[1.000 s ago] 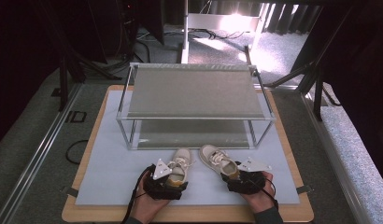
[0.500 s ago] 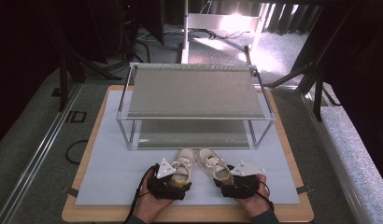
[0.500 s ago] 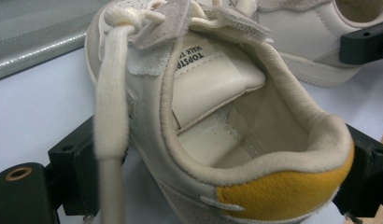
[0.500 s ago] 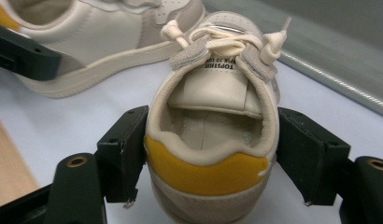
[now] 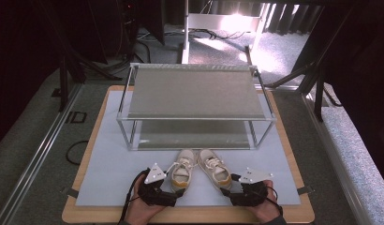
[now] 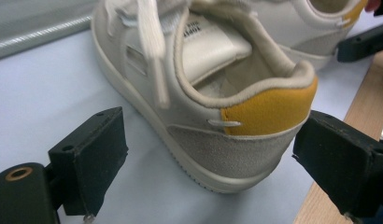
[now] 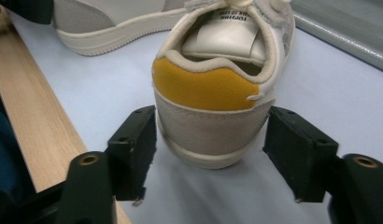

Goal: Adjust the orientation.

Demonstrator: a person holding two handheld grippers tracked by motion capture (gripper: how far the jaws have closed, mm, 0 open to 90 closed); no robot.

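I am keeping both sets of fingers released, the left gripper (image 6: 208, 158) straddling the left shoe (image 6: 213, 93) heel, the right gripper (image 7: 210, 154) straddling the right shoe (image 7: 217, 79) heel. Both shoes are sitting side by side on the table (image 5: 106, 164), probably so I can grip the firm heels.

The high view is looking forward and down over the whole tabletop (image 5: 110, 187) from the near side, taking in the far shelf rack (image 5: 195, 105). Each gripper view is sitting low and very close — aiming at one shoe's heel. All three are sharing the pair of shoes (image 5: 199, 166) on the pale mat (image 5: 110, 159).
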